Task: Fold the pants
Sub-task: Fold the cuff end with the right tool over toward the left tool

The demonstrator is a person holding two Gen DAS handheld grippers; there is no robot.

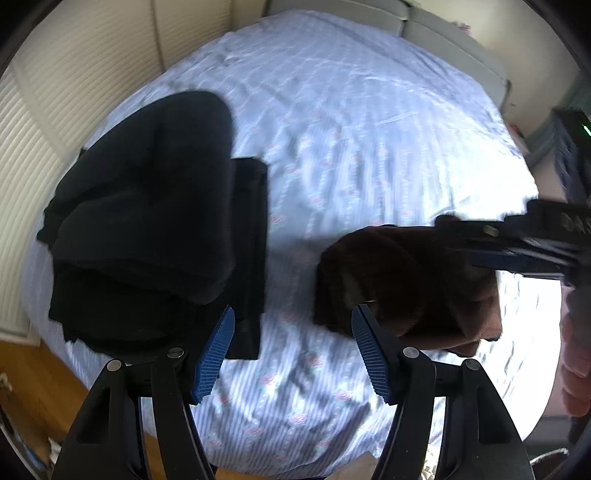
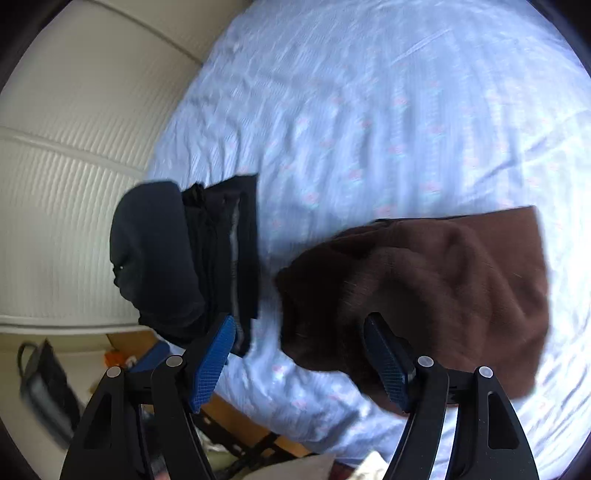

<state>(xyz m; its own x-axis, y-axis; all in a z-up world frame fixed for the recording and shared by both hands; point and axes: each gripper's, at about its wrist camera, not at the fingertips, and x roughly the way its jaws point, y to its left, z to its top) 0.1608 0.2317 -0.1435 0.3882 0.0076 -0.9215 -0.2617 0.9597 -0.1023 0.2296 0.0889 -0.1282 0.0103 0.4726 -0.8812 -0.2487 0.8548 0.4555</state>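
Note:
Folded brown pants (image 1: 406, 284) lie on the bed's blue flowered sheet (image 1: 351, 122); they also show in the right wrist view (image 2: 436, 288). My left gripper (image 1: 293, 332) is open and empty, above the sheet just left of the brown pants. My right gripper (image 2: 299, 339) is open and empty over the left edge of the brown pants; its body (image 1: 535, 240) reaches in from the right in the left wrist view. A pile of folded black and dark navy clothes (image 1: 155, 221) lies at the left, also in the right wrist view (image 2: 192, 258).
White ribbed wardrobe doors (image 1: 55, 110) stand close along the bed's left side. A grey headboard (image 1: 424, 29) is at the far end. Wooden floor (image 1: 33, 387) and a dark bag (image 2: 48, 391) lie below the bed's near edge. The sheet (image 2: 369, 110) stretches beyond the clothes.

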